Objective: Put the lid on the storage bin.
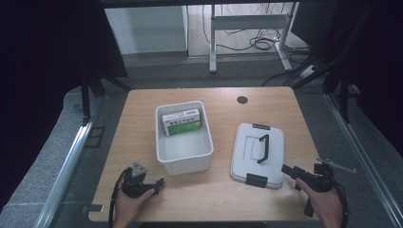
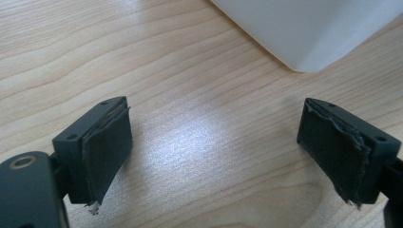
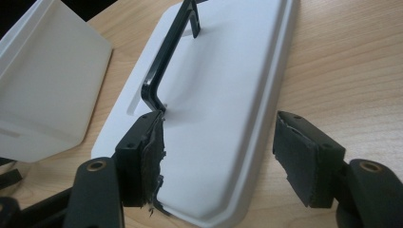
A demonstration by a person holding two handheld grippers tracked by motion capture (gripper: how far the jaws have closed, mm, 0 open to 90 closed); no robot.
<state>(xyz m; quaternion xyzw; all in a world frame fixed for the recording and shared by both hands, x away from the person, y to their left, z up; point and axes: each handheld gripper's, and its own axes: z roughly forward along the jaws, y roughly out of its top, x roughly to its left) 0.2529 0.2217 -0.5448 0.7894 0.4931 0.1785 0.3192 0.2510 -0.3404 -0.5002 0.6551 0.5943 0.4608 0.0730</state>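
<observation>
A white open bin stands mid-table with a green and white box lying in its far end. To its right lies a flat white lid with a black handle. My left gripper rests near the front left edge, open over bare wood, with the bin's corner just ahead. My right gripper is open at the lid's near right corner. In its own view one jaw hangs over the lid and the other over the table; the handle lies ahead.
A black clasp sits on the lid's near edge and another on its far edge. A round black grommet marks the table's far side. Beyond the table are desk legs and cables on the floor.
</observation>
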